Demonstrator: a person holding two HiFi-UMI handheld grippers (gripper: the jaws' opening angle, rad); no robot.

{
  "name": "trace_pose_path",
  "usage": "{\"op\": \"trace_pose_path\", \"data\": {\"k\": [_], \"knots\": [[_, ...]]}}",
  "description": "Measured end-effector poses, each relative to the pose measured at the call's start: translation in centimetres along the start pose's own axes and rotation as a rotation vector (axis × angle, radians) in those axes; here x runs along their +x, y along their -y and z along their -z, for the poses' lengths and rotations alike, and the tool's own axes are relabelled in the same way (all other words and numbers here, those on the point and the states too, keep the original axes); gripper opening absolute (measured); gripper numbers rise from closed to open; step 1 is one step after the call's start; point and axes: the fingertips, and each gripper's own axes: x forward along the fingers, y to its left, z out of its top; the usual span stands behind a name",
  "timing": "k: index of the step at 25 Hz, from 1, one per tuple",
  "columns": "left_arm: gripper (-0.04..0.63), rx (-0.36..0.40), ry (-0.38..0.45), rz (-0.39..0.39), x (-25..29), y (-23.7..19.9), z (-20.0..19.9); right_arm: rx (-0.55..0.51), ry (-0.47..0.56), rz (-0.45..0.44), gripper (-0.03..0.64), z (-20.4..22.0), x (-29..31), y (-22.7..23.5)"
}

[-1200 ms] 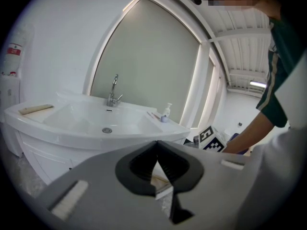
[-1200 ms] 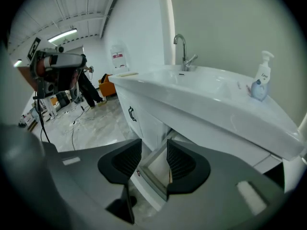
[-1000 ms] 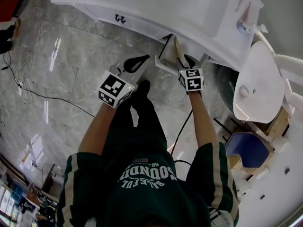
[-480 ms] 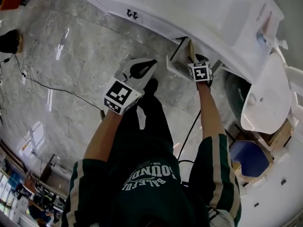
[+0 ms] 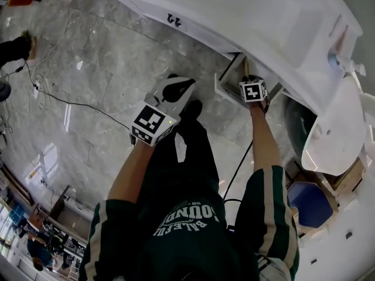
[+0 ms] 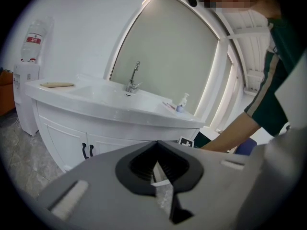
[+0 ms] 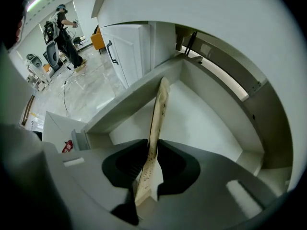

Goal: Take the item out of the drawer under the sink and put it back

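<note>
The wooden strip (image 7: 157, 121) stands on edge inside the open drawer (image 7: 206, 123), leaning up toward the drawer's front corner, so its top end is easy to take from above; and the right gripper (image 7: 152, 146) is on it now, jaws just closing in from wide, both dark pads (image 7: 172, 164) pressed flat against the strip's two faces; that's a pinch across the thin dimension, which I'd say keeps the flat piece from twisting. Seen from the head view, that gripper (image 5: 254, 91) points steeply down into the drawer (image 5: 225, 82), the strip (image 5: 246, 68) poking up behind it; the drawer juts out from below the sink (image 5: 281, 16). Whether this is the pick-up or the return, I can't say. Left of the drawer, the left gripper (image 5: 176, 89) hangs over the marble floor (image 5: 105, 75), jaws together on nothing, well clear of the drawer front; likely just waiting its turn.
</note>
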Motion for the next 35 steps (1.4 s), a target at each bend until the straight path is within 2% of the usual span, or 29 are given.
{"op": "trace_pose_path", "data": {"k": [2,5,12,20,25,30,35], "knots": [[0.051,0.0,-0.004,-0.006,-0.1,-0.3,-0.1,0.005,-0.019,0.008,0.042,-0.1,-0.5,0.0],[0.051,0.0,-0.01,-0.004,-0.1,-0.2,-0.4,0.018,-0.012,0.014,0.035,-0.2,-1.4,0.0],[0.051,0.007,-0.005,0.009,-0.6,0.7,-2.0,-0.025,0.011,0.039,0.032,0.3,-4.8,-0.2],[0.051,0.005,-0.006,0.004,-2.8,2.4,-3.9,-0.046,0.122,0.061,0.032,0.4,-11.0,-2.3],[0.051,0.064,-0.013,0.038,-3.4,3.2,-6.2,-0.029,0.229,0.066,0.032,-1.3,-16.1,-3.9],[0.051,0.091,0.017,0.036,-5.1,3.5,-9.2,-0.017,0.308,0.053,0.032,-2.2,-20.8,-6.7],[0.051,0.114,0.061,0.037,-5.8,4.0,-12.3,0.045,0.434,0.064,0.032,-4.1,-26.1,-7.0]]}}
